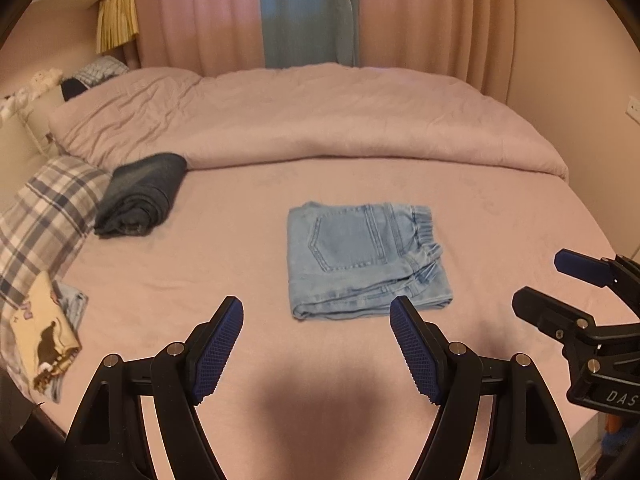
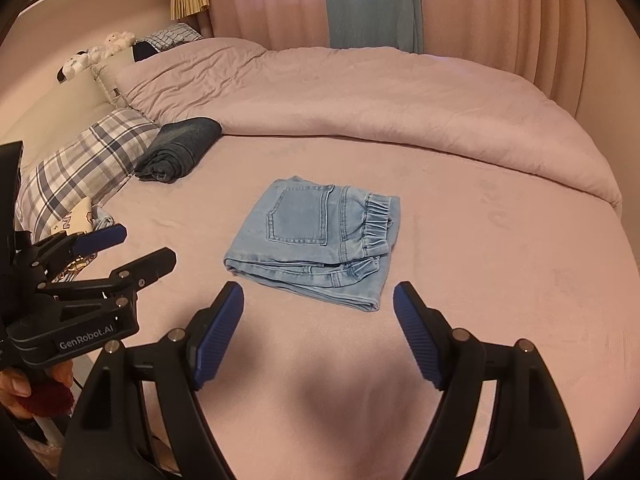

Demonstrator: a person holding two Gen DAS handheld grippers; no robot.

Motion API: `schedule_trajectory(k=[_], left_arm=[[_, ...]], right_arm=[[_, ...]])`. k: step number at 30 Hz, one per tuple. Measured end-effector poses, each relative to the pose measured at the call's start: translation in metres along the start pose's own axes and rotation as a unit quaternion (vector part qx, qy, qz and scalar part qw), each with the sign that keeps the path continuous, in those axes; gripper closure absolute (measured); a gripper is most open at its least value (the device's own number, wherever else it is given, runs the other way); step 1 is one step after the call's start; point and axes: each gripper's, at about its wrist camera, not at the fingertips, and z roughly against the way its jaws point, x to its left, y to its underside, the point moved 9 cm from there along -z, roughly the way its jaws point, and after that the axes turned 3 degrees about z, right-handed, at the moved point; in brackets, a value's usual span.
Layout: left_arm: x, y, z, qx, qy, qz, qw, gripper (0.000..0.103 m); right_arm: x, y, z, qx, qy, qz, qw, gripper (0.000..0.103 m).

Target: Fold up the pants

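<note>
Light blue denim pants [image 1: 366, 258] lie folded into a compact rectangle on the pink bed sheet [image 1: 200, 264], back pocket up and elastic waistband to the right. They also show in the right wrist view [image 2: 316, 240]. My left gripper [image 1: 316, 308] is open and empty, hovering just in front of the pants' near edge. My right gripper [image 2: 318, 294] is open and empty, also just short of the pants. The right gripper shows at the right edge of the left wrist view [image 1: 540, 280], and the left gripper shows at the left of the right wrist view [image 2: 148, 246].
A folded dark denim garment [image 1: 142, 194] lies at the back left beside a plaid pillow [image 1: 44, 216]. A pink duvet [image 1: 320, 120] is piled across the far side. A printed cream cloth [image 1: 46, 340] lies at the left edge. Curtains [image 1: 304, 12] hang behind.
</note>
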Motion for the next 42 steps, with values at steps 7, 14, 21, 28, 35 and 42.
schedule_trajectory(k=[7,14,21,28,35,42], left_arm=[[-0.003,-0.014,0.02,-0.017,-0.002,-0.003,0.9999,0.027],[-0.004,-0.021,0.029,-0.02,-0.006,-0.004,0.9998,0.027],[-0.007,-0.032,0.035,-0.024,-0.011,-0.009,0.9996,0.027],[-0.01,-0.045,0.043,-0.03,-0.007,-0.009,0.9995,0.027],[-0.013,-0.049,0.046,-0.034,-0.01,-0.01,0.9993,0.027],[-0.013,-0.048,0.043,-0.028,-0.012,-0.009,0.9995,0.027]], right_arm=[[0.006,-0.012,0.027,-0.018,-0.001,0.01,1.0,0.025],[0.007,-0.021,0.046,-0.027,0.002,0.016,1.0,0.025],[0.006,-0.029,0.057,-0.028,0.002,0.02,0.999,0.025],[0.006,-0.042,0.068,-0.035,0.004,0.025,0.999,0.025],[0.005,-0.047,0.071,-0.039,0.006,0.028,0.999,0.025],[0.005,-0.047,0.069,-0.036,0.003,0.022,0.999,0.025]])
